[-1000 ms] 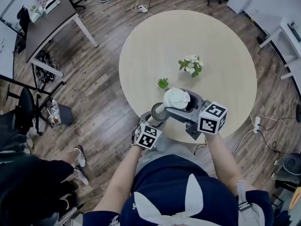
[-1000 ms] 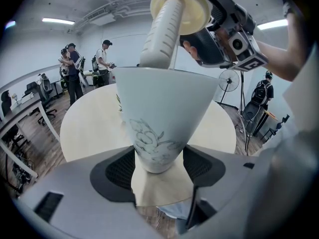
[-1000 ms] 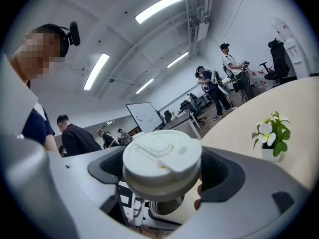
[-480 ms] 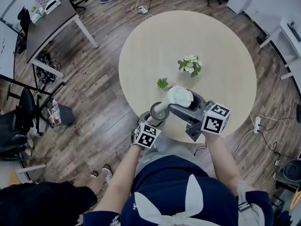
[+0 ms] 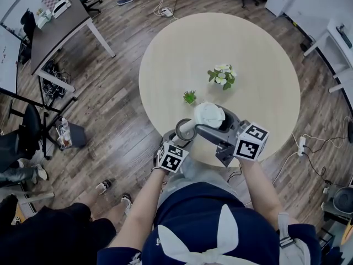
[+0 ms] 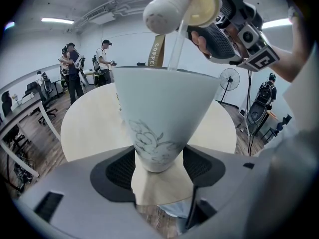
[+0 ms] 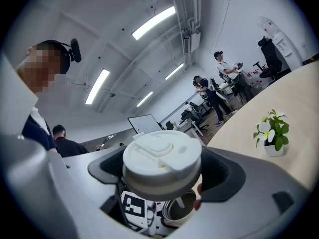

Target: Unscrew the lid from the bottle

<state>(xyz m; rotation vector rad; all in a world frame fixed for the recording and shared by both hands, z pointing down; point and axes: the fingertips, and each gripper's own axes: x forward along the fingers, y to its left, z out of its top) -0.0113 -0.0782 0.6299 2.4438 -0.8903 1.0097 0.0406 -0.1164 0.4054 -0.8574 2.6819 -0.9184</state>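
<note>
Looking along my left gripper (image 6: 158, 171), I see the pale white tapered bottle with a faint flower drawing (image 6: 162, 108) standing upright. Its long axis is vertical, with the narrow base down and the wide mouth up. Both dark ribbed pads (image 6: 117, 169) press on it just above the base, so this gripper is clenched on the bottle. From the head view the bottle shows only as an open ring (image 5: 185, 130), held over the near edge of the round pale wooden table (image 5: 182, 54). Its body is hidden beneath that rim.

The white round lid with a flip spout (image 7: 162, 163) is off, sitting above the mouth and apart from it. My right gripper (image 7: 164, 173) grasps it by the sides, top face toward the camera. A clear straw (image 6: 175, 49) hangs from the lid's underside into the bottle; its lower end is lost behind the rim. A brown strip with lettering (image 6: 158, 51) is cut off there too, and I cannot read it whole.

Farther out on the table stand a small potted plant with white flowers (image 5: 223, 76) and, well apart from it, a tiny green plant (image 5: 190, 97). Several people stand blurred in the background (image 6: 72, 66).
</note>
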